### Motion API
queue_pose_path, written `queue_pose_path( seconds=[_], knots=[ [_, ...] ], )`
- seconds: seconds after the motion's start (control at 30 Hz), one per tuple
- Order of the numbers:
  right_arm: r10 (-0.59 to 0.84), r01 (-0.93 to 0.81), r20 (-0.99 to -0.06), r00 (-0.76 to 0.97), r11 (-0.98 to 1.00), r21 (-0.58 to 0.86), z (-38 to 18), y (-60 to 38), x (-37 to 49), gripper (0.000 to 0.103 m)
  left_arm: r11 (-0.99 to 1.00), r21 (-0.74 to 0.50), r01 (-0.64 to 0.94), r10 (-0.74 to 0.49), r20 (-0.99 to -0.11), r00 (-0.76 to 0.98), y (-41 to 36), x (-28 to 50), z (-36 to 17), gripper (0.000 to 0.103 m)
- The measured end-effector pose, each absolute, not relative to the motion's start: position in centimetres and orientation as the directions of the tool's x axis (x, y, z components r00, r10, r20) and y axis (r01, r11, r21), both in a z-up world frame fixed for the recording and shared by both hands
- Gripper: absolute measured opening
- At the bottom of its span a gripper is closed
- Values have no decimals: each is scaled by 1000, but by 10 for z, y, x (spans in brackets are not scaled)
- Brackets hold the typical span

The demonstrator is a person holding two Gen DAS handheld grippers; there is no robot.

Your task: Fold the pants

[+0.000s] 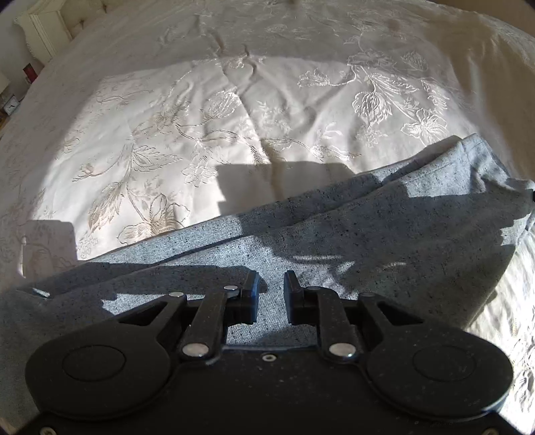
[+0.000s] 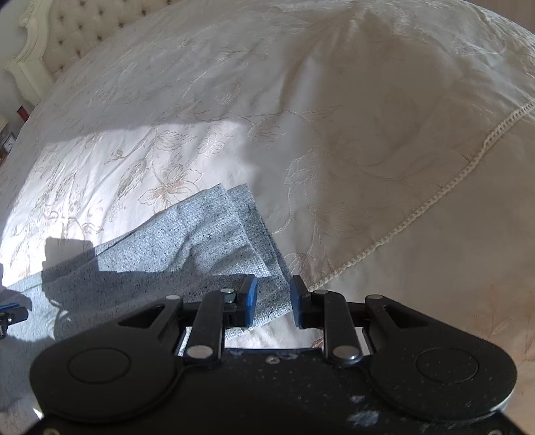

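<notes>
The gray pants (image 1: 301, 241) lay flat on a big bed with a cream bedspread (image 1: 234, 127) that had leaves and flowers sewn into it. Bright sun fell on part of the bedspread, and dark shadows lay across the pants. Nothing sat on top of the pants or blocked them.

The left view showed a long stretch of the pants, with one layer folded over the other. Far off at the left edge stood a small clock (image 1: 11, 106) and something red (image 1: 29, 72). The right view showed other things: the two leg ends (image 2: 234, 214) stacked together, a padded headboard (image 2: 83, 30) at the top left, and a stitched seam (image 2: 434, 197) running across the bedspread. A bit of the other tool poked in at its left edge.

The pants made one long strip. In the left view it ran from lower left up to the right. In the right view the leg ends pointed up and to the right.

The left gripper (image 1: 271, 297) had its fingers apart, above the gray cloth, pinching nothing. The right gripper (image 2: 273, 302) also had its blue-padded fingers apart, over the edge of the leg ends, and they did not squeeze it.
</notes>
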State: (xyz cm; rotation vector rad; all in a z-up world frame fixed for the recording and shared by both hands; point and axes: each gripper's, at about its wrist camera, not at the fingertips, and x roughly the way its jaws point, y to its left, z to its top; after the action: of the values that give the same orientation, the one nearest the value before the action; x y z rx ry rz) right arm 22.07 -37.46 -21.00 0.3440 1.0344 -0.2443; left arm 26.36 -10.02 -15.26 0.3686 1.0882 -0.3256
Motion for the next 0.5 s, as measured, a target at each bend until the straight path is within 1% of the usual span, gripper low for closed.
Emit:
queue_pose_path(
  seconds=[0.13, 0.23, 0.3, 0.37, 0.43, 0.47, 0.5],
  knots=[
    [14, 255, -864, 503, 953, 163, -211, -370, 230, 24, 933, 160, 323, 18, -915, 403, -101, 297, -176, 26],
    [45, 191, -859, 510, 968, 164, -211, -368, 237, 28, 962, 123, 244, 25, -930, 368, -94, 321, -181, 26],
    [68, 158, -859, 507, 973, 170, -211, -369, 237, 29, 969, 128, 211, 39, -924, 379, -93, 329, -183, 26],
    [84, 135, -864, 497, 976, 172, -216, -373, 240, 30, 970, 137, 201, 54, -927, 370, -94, 334, -185, 26],
    [116, 129, -869, 481, 971, 202, -220, -379, 244, 30, 969, 146, 201, 62, -926, 373, -95, 334, -186, 26],
    [136, 130, -870, 474, 967, 221, -223, -380, 244, 32, 966, 156, 208, 69, -924, 376, -97, 334, -186, 26],
    [162, 127, -872, 462, 961, 246, -224, -381, 247, 30, 963, 164, 213, 73, -922, 380, -98, 333, -187, 26]
  ],
)
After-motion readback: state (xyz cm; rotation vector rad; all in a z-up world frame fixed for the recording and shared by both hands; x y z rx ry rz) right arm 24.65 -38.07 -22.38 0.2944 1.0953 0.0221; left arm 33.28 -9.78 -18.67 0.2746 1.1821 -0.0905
